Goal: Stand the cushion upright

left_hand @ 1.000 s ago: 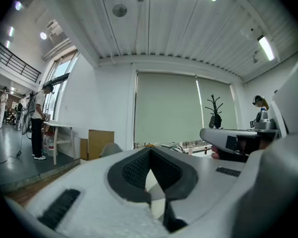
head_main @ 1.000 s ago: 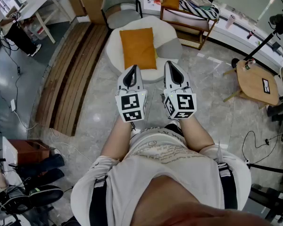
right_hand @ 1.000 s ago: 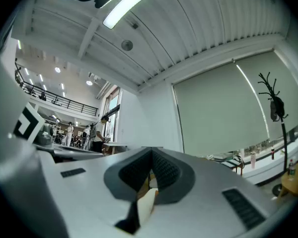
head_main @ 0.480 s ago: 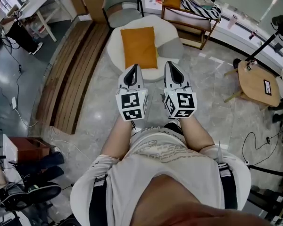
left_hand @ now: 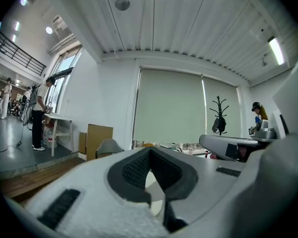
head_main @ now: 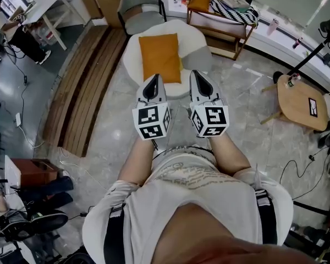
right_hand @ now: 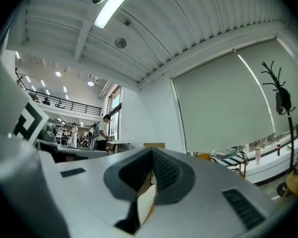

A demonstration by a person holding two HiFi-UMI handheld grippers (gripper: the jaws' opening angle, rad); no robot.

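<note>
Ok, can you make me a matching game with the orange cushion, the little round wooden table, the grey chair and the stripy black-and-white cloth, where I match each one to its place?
Things:
1. orange square cushion
2. round wooden side table
3. grey chair
4. black-and-white striped cloth

Places:
A. on the stone floor, far right
B. lying flat on the white round seat
C. on the wooden rack
D. just beyond the white round seat

Pairs: 1-B, 2-A, 3-D, 4-C
</note>
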